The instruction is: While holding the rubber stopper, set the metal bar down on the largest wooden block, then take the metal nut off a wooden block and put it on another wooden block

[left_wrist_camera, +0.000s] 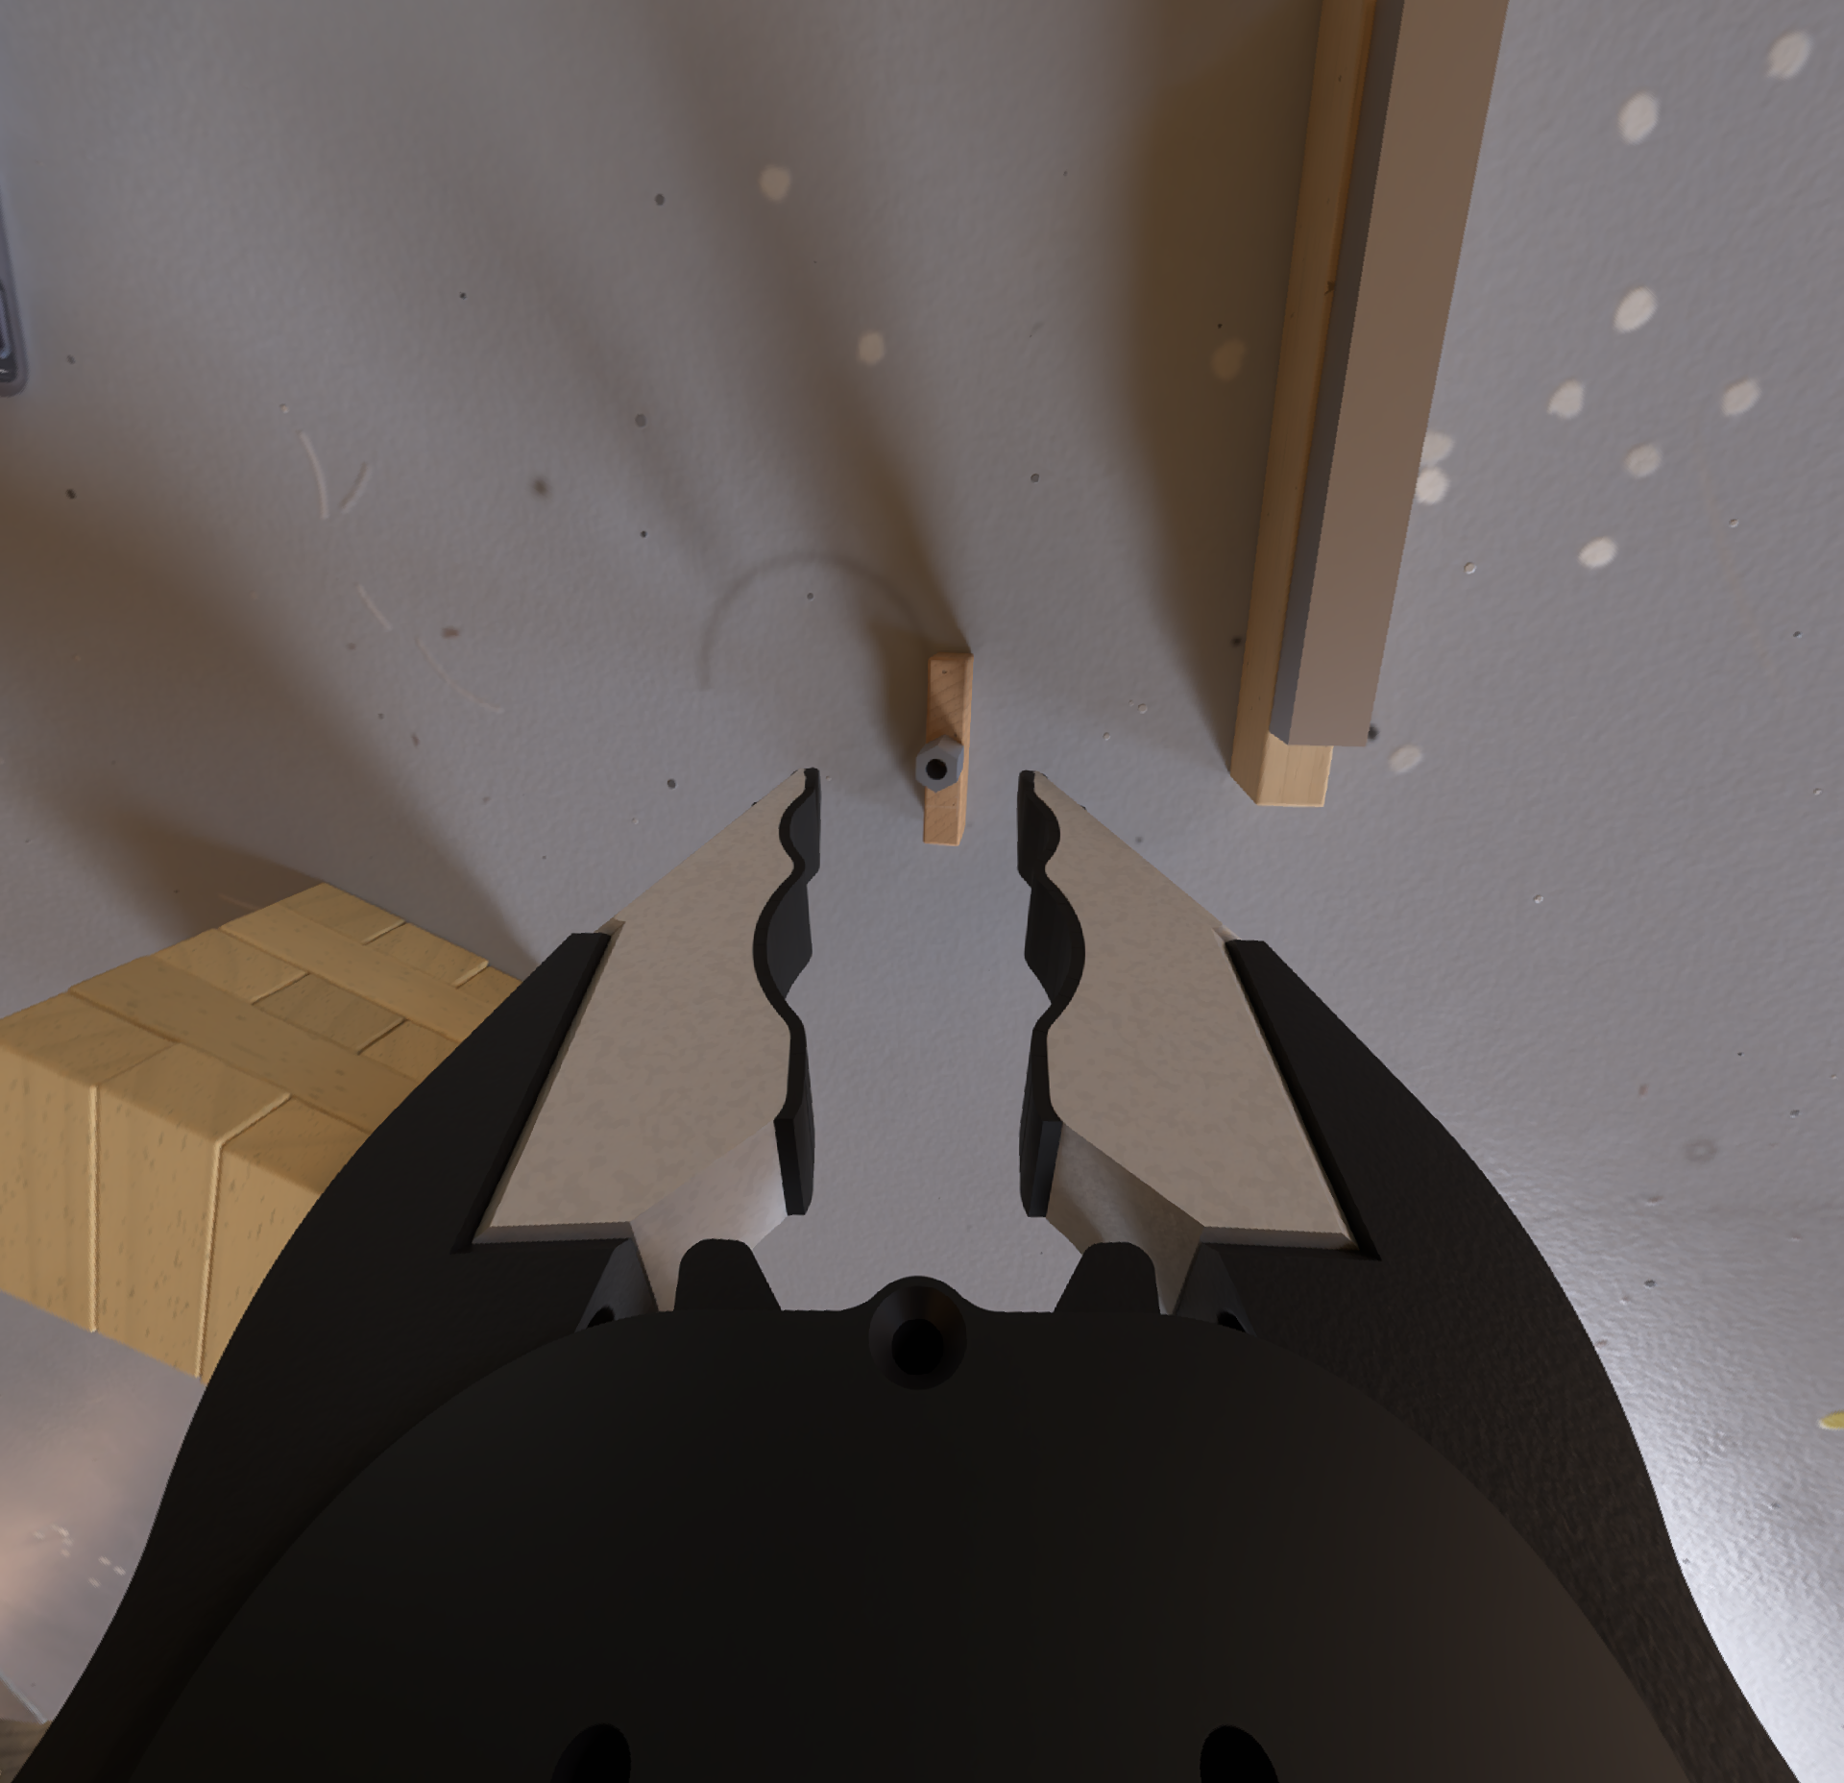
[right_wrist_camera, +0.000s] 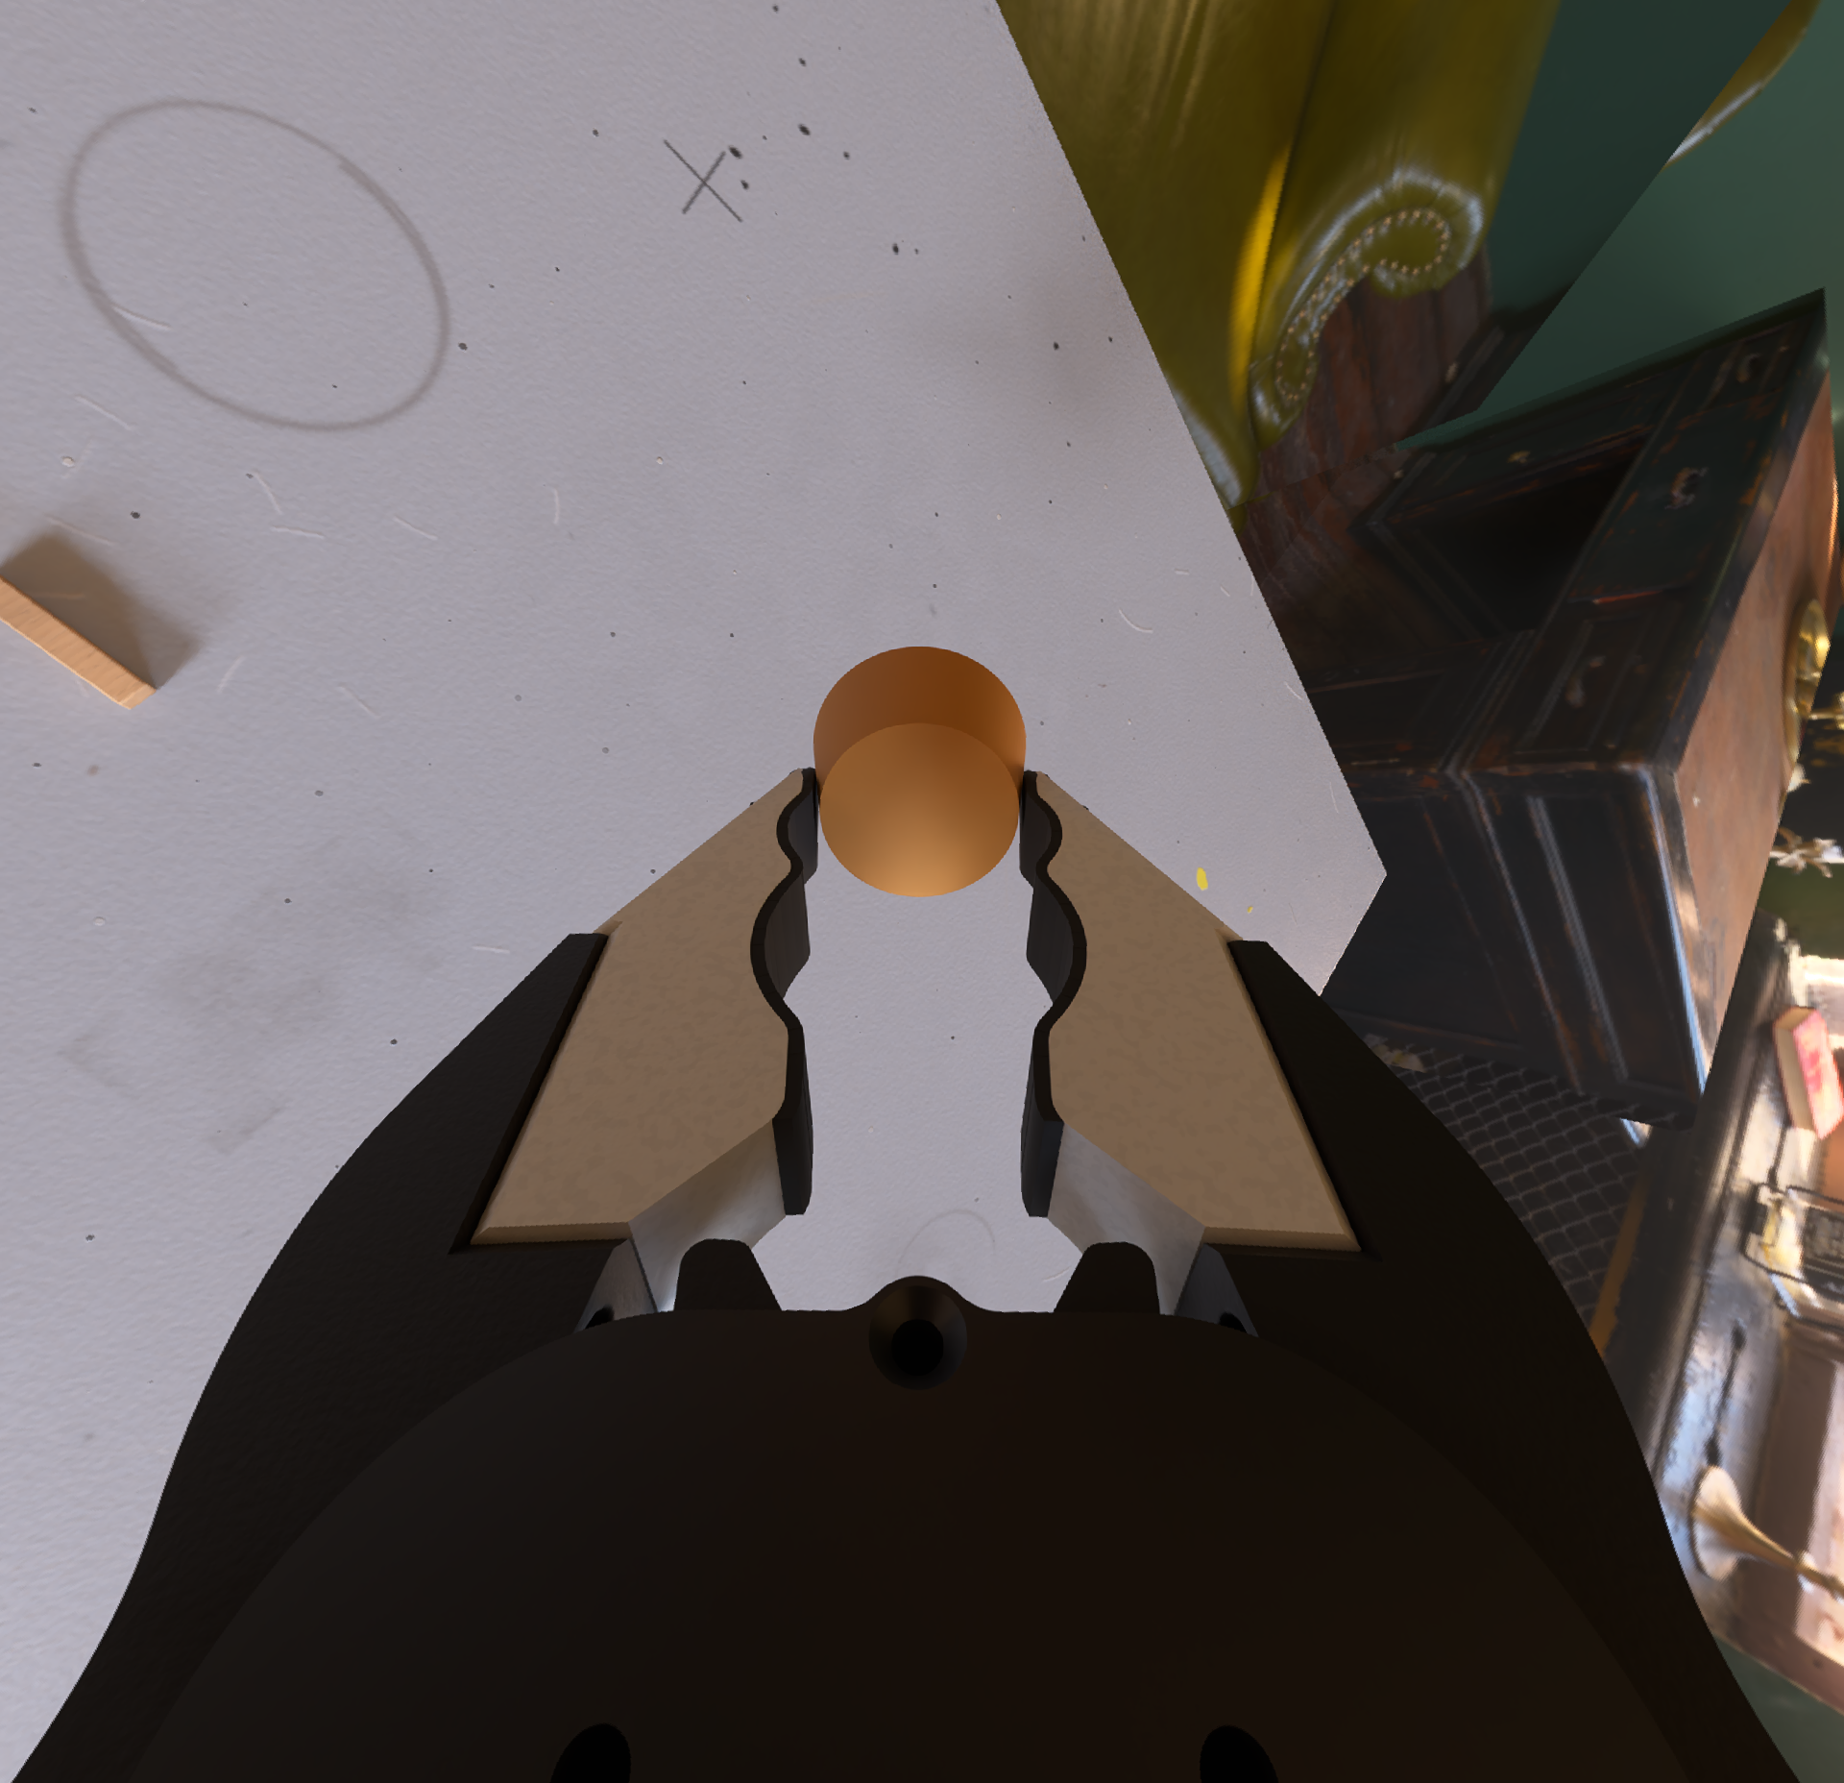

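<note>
**Nut sits on small block as stopper stays gripped**

The left tool [left_wrist_camera: 918, 787] hangs over the pale, speckled counter [left_wrist_camera: 499, 288] with its jaws spread apart and nothing between them. Just beyond its fingertips lies a small wooden block [left_wrist_camera: 950, 697], with the metal nut [left_wrist_camera: 939, 766] resting on its near left edge. Nothing stands between the tool and the nut. To the right, well apart, the long wooden block [left_wrist_camera: 1287, 537] carries the grey metal bar [left_wrist_camera: 1342, 388] lengthwise along its top. At lower left, partly hidden by the tool's body, stands a large block of glued wooden pieces [left_wrist_camera: 200, 1056].

The right tool [right_wrist_camera: 918, 787] is clamped on the orange rubber stopper [right_wrist_camera: 918, 807], pinched at the fingertips above the counter [right_wrist_camera: 599, 438]. Only this view shows a thin wooden block [right_wrist_camera: 75, 627] at the left edge, a pencilled circle [right_wrist_camera: 399, 238] and cross [right_wrist_camera: 708, 181] on the counter, and, beyond its edge, a yellow-green upholstered chair [right_wrist_camera: 1347, 188] and a dark cabinet [right_wrist_camera: 1597, 687]. The nut, bar and long block appear only in the left view. No legible writing shows.
</note>
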You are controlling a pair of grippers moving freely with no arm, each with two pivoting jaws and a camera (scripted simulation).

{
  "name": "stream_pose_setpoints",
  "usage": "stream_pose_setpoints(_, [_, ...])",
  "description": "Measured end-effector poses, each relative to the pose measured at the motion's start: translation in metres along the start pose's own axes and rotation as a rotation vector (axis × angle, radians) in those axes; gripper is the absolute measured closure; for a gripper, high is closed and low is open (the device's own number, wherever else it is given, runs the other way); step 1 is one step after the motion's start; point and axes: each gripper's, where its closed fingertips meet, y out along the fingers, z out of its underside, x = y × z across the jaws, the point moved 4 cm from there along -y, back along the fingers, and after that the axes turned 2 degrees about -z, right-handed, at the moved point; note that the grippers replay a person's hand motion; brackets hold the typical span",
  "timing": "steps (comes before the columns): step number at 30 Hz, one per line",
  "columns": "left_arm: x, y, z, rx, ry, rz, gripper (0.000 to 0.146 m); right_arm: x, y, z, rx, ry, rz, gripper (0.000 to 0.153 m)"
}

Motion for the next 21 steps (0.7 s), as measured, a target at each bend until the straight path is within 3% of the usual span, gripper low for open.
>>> stream_pose_setpoints(13, [-0.0039, 0.0063, -0.0002, 0.007, 0.004, 0.041, 0.138, 0.0003, 0.0014, -0.0002, 0.003, -0.002, 0.0, 0.112])
stream_pose_setpoints(21, [-0.0028, 0.0039, 0.0001, 0.02, 0.011, 0.021, 0.138, 0.0002, 0.0009, 0.0, 0.002, -0.004, 0.0, 0.112])
